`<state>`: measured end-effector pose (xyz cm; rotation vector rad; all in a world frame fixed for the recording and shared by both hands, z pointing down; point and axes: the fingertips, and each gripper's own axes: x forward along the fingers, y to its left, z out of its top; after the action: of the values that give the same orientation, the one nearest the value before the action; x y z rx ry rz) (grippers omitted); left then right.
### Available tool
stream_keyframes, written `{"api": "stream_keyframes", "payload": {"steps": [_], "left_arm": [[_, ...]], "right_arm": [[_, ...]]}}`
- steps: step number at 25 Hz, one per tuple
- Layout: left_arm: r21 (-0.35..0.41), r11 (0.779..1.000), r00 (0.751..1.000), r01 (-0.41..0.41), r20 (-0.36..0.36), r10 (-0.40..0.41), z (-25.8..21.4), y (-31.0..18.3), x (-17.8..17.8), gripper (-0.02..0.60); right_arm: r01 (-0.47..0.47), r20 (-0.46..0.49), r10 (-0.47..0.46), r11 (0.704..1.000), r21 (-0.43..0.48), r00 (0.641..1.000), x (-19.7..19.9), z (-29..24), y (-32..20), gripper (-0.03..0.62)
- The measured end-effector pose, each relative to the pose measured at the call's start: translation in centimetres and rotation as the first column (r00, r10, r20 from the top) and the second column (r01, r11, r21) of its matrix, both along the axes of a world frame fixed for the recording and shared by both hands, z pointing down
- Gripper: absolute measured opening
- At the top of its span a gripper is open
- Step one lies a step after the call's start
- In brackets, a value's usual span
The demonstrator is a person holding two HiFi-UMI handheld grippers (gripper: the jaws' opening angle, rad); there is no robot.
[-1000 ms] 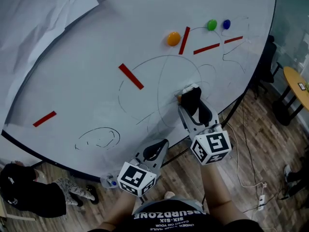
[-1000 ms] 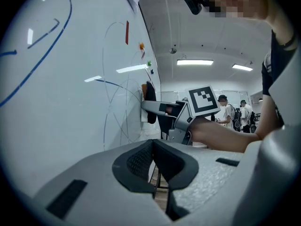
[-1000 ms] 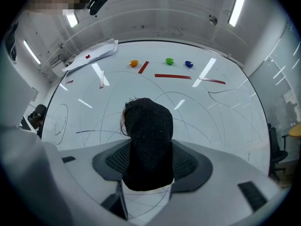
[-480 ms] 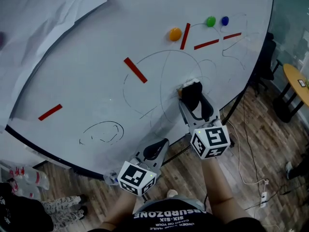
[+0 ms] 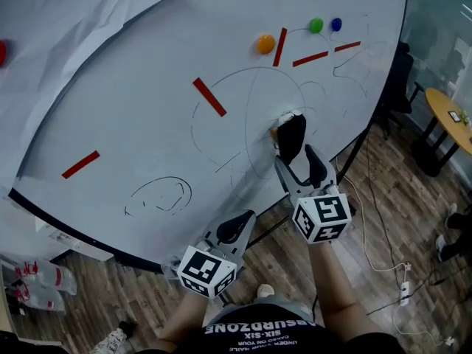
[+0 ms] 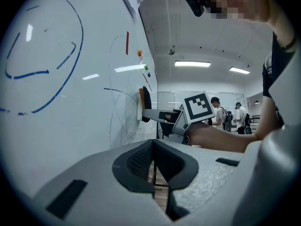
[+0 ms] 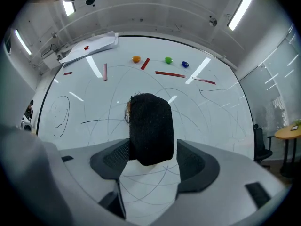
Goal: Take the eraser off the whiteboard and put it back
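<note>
The black-felt eraser [image 5: 290, 137] sticks to the whiteboard [image 5: 147, 87] among thin pen curves. My right gripper [image 5: 297, 159] sits just below it, and its jaws have just been opening. In the right gripper view the eraser [image 7: 150, 128] stands between the two pads: the left pad is close against it, the right pad [image 7: 190, 157] stands off with a gap. My left gripper [image 5: 234, 227] hangs lower left near the board's bottom edge, shut and empty. In the left gripper view its pads [image 6: 141, 161] meet, and the eraser [image 6: 145, 104] shows side-on against the board.
Orange [image 5: 265, 44], green [image 5: 316, 25] and blue [image 5: 336, 24] magnets and several red strips [image 5: 209, 96] sit on the board. Paper sheets [image 5: 66, 13] hang at its upper left. A round table [image 5: 446, 120] and floor cables lie right. People [image 6: 218, 114] stand far off.
The right gripper's jaws have widened and it has drawn back a little from the eraser, which stays on the board. The left gripper has hardly moved.
</note>
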<state>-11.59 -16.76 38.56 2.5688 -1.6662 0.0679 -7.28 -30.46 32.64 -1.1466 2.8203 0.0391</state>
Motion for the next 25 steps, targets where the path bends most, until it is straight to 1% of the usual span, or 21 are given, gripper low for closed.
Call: {"api": "stream_keyframes", "payload": {"steps": [10, 18, 19, 25], "left_arm": [[0.003, 0.999, 0.999, -0.043, -0.021, 0.043, 0.1, 1.6, 0.5, 0.008], [0.005, 0.997, 0.997, -0.075, -0.034, 0.076, 0.3, 2.6, 1.1, 0.008], [0.006, 0.997, 0.996, -0.08, -0.035, 0.08, 0.4, 2.8, 1.1, 0.008], [0.008, 0.994, 0.993, -0.11, -0.036, 0.11, 0.6, 3.6, 1.7, 0.008]], "right_arm": [[-0.008, -0.049, 0.004, 0.997, -0.078, 0.999, 0.8, 3.6, 3.7, 0.284], [-0.016, -0.085, 0.007, 0.995, -0.102, 0.996, 1.6, 5.1, 6.9, 0.276], [-0.015, -0.088, 0.006, 0.995, -0.103, 0.996, 1.6, 5.2, 7.4, 0.258], [-0.028, -0.082, 0.019, 0.994, -0.102, 0.996, 2.1, 5.8, 10.1, 0.074]]}}
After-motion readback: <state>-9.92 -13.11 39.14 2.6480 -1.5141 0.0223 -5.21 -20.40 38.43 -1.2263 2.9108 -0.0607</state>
